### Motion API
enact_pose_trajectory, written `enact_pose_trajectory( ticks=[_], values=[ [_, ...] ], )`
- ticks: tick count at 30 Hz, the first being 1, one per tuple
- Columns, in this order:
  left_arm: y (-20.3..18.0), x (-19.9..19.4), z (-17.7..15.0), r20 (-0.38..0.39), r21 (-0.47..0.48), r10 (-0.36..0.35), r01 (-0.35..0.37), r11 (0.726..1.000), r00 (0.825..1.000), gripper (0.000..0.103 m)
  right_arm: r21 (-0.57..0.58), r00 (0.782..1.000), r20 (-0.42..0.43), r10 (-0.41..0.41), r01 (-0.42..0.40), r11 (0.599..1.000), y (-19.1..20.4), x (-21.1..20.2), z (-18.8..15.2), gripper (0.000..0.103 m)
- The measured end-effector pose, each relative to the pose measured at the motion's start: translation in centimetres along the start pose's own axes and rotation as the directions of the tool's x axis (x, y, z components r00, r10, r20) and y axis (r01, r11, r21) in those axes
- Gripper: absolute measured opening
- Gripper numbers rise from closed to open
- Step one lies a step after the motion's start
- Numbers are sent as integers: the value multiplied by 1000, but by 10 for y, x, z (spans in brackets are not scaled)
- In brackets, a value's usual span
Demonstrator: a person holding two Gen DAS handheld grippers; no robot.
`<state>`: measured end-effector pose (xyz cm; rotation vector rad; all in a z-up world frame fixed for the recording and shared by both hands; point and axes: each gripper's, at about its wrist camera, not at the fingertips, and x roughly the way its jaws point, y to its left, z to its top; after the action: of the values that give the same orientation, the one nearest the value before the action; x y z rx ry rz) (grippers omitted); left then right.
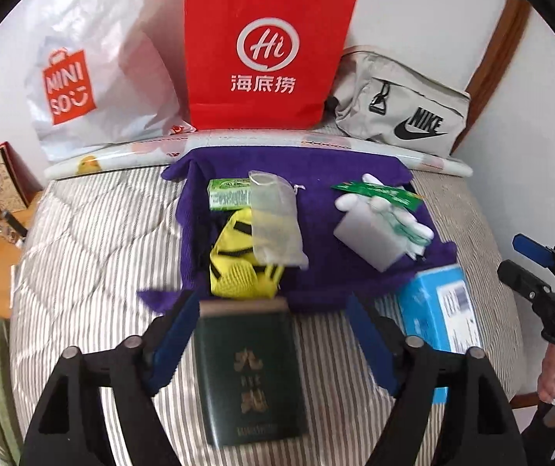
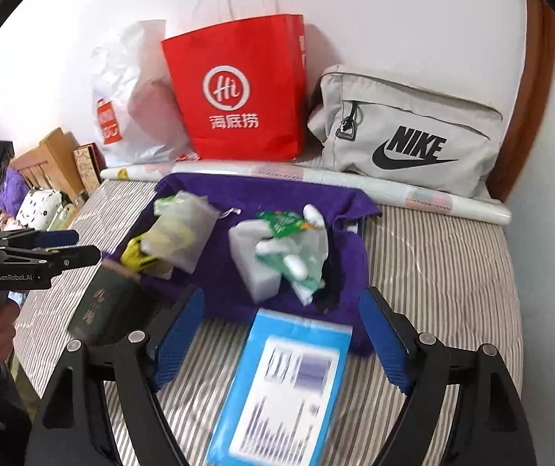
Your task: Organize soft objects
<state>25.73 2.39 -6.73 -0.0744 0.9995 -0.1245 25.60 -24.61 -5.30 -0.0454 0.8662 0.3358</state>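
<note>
While both grippers hover wide and empty, sorting sits between picks.
Left gripper [image 1: 273, 334] over green box [image 1: 252, 376], right gripper [image 2: 281, 334] over blue box [image 2: 281, 388]; next, probably reach far to purple towel [image 1: 316, 272].

Your background: red bag [image 1: 266, 50] upright at the wall, straight ahead, far beyond the left fingers [image 1: 176, 334]. White bag [image 1: 98, 77] touching its left side, Nike pouch [image 1: 402, 116] on its right. Roll [image 1: 238, 143] lies crosswise before all three. Striped quilt [image 2: 433, 272] under the right fingers [image 2: 180, 334].
</note>
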Motion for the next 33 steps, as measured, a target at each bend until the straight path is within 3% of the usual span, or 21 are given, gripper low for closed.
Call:
enact_pose_trajectory(
  ticks=[9,14,24,33],
  values=[
    [-36,-77,-55,139,62,54,-63,996,989,92,69,999,46,-28,25,997,17,-60,-41,97],
    [-53,-111,-87,199,75,63,-79,994,978,92,89,999,34,-32,29,996,28,-88,-65,97],
    [-75,-152,-142,268,84,82,-108,991,960,92,60,984,134,-115,108,992,63,-148,-117,97],
    [-80,-169,-166,299,73,109,-137,988,948,92,95,982,166,-89,74,993,68,-175,-143,97]
  ],
)
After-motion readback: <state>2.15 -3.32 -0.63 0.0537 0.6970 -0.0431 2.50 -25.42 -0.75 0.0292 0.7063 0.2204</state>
